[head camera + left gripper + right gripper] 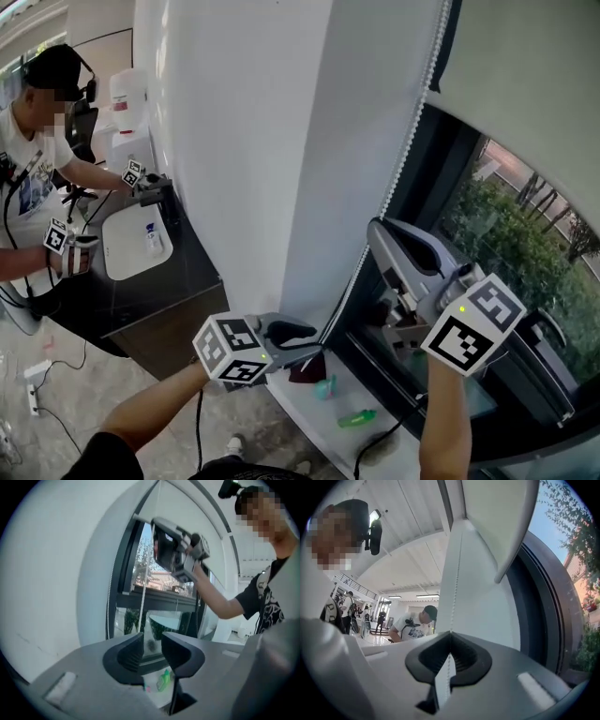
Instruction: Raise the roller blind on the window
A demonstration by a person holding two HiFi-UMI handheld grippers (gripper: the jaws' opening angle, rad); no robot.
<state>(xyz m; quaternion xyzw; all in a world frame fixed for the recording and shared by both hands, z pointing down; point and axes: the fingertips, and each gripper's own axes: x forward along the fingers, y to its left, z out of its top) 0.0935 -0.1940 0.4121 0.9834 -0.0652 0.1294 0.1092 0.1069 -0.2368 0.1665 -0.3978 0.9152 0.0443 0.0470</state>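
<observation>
This looks like a big open hall in an office building. A tall window (457, 155) with a roller blind (534, 66) is set beside a white wall (253, 141), and green trees (506, 225) are seen outside. A dark counter (145, 305) with a white sink (122, 255) is placed by the wall, and another person (28, 169) is seen working there. Long ceiling lights (427, 596) and more people (348, 605) far off are seen in the right gripper view.

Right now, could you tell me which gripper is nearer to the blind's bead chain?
Right. The right gripper has its jaws shut on the bead chain; the left gripper is lower, jaws open, not gripping it.
</observation>
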